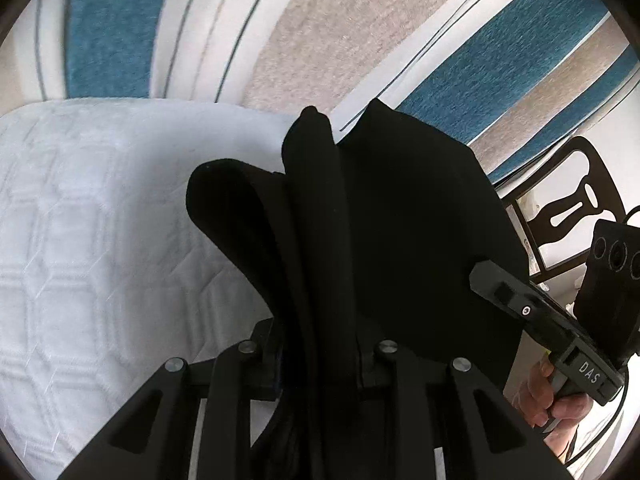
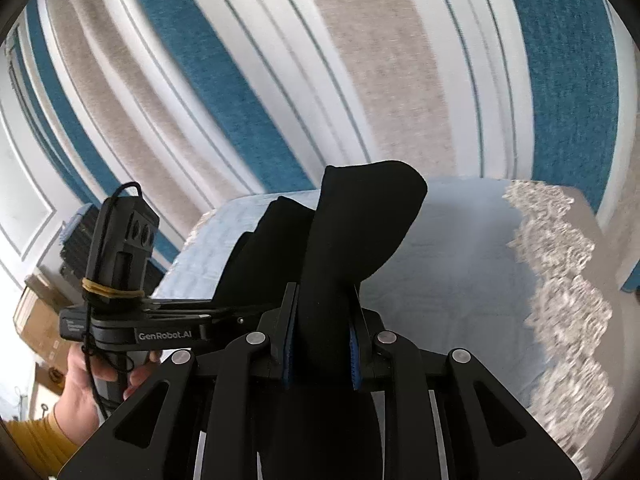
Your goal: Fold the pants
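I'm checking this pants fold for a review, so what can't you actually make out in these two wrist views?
- Left wrist view: the left hand-held gripper fingertips are buried under the black pants.
- Both views: the garment's lower part runs off the bottom edge, so the fold state is unclear.
- Right wrist view: the lace edge and striped rug are motion-blurred.
- Right wrist view: the left hand is partly hidden by its gripper's handle.

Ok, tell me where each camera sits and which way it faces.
Left wrist: on the left tongs, angled down at black fabric pants over a white quilted surface; right tongs and hand at right.
Right wrist: on the right tongs, angled down likewise; left tongs, hand, yellow sleeve at left.
Shared: pants, surface, striped rug.
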Action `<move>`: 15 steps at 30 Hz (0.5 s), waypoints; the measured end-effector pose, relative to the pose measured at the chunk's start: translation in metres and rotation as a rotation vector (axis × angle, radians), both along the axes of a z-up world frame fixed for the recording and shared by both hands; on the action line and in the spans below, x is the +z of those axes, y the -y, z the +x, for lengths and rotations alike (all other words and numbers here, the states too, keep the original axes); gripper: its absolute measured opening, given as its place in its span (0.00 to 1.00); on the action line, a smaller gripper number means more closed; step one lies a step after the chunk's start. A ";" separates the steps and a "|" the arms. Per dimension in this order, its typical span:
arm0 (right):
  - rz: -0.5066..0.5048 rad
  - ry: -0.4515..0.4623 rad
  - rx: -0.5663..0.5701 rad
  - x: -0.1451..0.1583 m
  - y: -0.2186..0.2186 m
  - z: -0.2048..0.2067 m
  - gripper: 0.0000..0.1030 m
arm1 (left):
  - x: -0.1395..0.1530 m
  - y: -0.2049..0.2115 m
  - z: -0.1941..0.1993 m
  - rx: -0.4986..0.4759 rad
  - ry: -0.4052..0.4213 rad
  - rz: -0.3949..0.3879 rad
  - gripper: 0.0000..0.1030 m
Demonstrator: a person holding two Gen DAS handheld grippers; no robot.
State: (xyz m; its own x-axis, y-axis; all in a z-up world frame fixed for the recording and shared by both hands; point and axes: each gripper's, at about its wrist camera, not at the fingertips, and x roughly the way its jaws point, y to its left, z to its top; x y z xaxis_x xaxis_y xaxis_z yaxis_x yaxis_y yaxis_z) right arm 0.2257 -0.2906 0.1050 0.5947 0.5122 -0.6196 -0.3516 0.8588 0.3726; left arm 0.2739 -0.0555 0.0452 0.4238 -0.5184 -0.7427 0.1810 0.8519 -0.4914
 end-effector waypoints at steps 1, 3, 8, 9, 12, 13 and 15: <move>-0.002 0.002 -0.002 -0.001 0.003 0.002 0.20 | -0.001 0.004 0.005 -0.002 0.001 0.000 0.25; -0.001 -0.003 -0.012 -0.003 0.012 0.011 0.20 | -0.003 0.009 0.013 -0.004 0.006 0.010 0.25; -0.019 -0.036 -0.046 -0.021 0.024 0.031 0.20 | -0.016 0.021 0.030 -0.004 -0.022 0.066 0.28; -0.026 -0.042 -0.051 -0.026 0.026 0.033 0.20 | -0.018 0.022 0.031 -0.005 -0.022 0.083 0.31; -0.049 -0.040 -0.072 -0.037 0.033 0.033 0.20 | -0.020 0.028 0.033 -0.011 0.015 0.150 0.46; -0.049 -0.049 -0.078 -0.042 0.037 0.034 0.21 | -0.020 0.029 0.032 -0.008 0.025 0.168 0.49; -0.068 -0.071 -0.105 -0.051 0.043 0.036 0.26 | -0.021 0.029 0.030 0.008 0.040 0.190 0.61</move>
State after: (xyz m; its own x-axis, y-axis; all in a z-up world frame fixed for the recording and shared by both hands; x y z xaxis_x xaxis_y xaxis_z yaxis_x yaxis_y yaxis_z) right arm 0.2616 -0.3332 0.0538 0.5967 0.4049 -0.6928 -0.2330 0.9136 0.3333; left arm 0.3043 -0.0849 0.0237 0.4587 -0.3672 -0.8092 0.1904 0.9301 -0.3142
